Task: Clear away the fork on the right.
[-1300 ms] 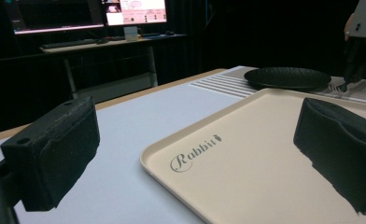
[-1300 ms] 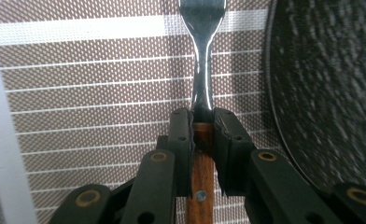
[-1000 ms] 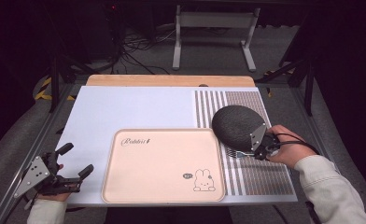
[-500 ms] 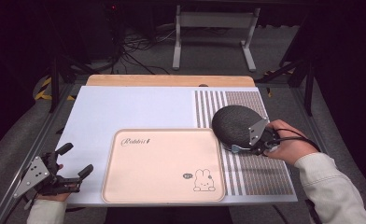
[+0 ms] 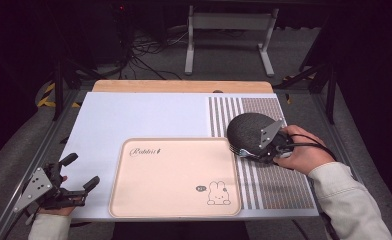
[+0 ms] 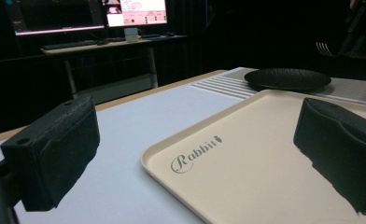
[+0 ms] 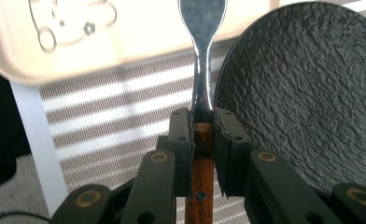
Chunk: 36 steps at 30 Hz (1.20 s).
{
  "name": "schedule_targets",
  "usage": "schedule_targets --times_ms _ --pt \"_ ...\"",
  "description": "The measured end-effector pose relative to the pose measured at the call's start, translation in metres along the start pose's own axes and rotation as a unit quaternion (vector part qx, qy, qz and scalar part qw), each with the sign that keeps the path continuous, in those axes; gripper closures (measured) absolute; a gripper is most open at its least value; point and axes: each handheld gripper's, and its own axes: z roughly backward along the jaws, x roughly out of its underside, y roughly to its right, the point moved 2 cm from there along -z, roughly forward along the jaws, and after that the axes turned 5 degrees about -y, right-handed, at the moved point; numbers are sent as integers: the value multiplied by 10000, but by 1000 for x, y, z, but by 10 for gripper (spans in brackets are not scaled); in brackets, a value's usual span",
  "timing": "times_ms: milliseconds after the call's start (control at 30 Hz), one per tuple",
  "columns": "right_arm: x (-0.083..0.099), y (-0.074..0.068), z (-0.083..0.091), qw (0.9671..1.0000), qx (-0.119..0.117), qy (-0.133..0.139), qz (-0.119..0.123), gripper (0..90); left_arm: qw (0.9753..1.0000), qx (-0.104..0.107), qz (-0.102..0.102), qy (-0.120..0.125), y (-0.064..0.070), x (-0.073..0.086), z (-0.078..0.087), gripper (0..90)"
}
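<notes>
A black textured plate (image 5: pixel 248 131) (image 6: pixel 287 79) (image 7: pixel 312 93) lies on the striped mat at the right. My right gripper (image 5: pixel 258 156) (image 7: pixel 202 116) hovers at the plate's near edge, shut on a fork (image 7: pixel 203 28) by its wooden handle, metal neck pointing toward the tray. The fork's tines (image 6: pixel 326 46) stand raised beyond the plate. A beige tray (image 5: pixel 174 175) (image 6: pixel 265 154) (image 7: pixel 139 28) with a rabbit drawing sits at the table's front centre. At the front left corner, my left gripper (image 5: pixel 81 171) (image 6: pixel 200 154) is open and holds nothing, facing the tray.
A grey striped mat (image 5: pixel 279 185) covers the table's right part, and the white table top (image 5: pixel 134 115) spreads left of it. A wooden strip (image 5: pixel 184 86) edges the far side. A desk with lit monitors (image 6: pixel 134 11) stands beyond the table.
The right gripper with the fork has shifted slightly away from the person, along the plate's edge. The left gripper, plate and tray have stayed put.
</notes>
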Motion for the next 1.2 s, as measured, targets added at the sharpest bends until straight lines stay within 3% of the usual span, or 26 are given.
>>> schedule_targets --times_ms 233,567,933,1200 --pt "-13 -2 1 9991 7 75 -416 787 10000 11 4 6 0 0 0 8" --pt "-38 -11 5 9954 -61 142 -948 787 10000 22 7 7 0 0 1 8" --pt "-60 -21 8 9930 -59 180 -1169 787 10000 21 -7 8 -1 0 0 8" --pt "-75 -26 8 9873 -68 162 -1581 787 10000 25 11 23 -1 0 1 8"
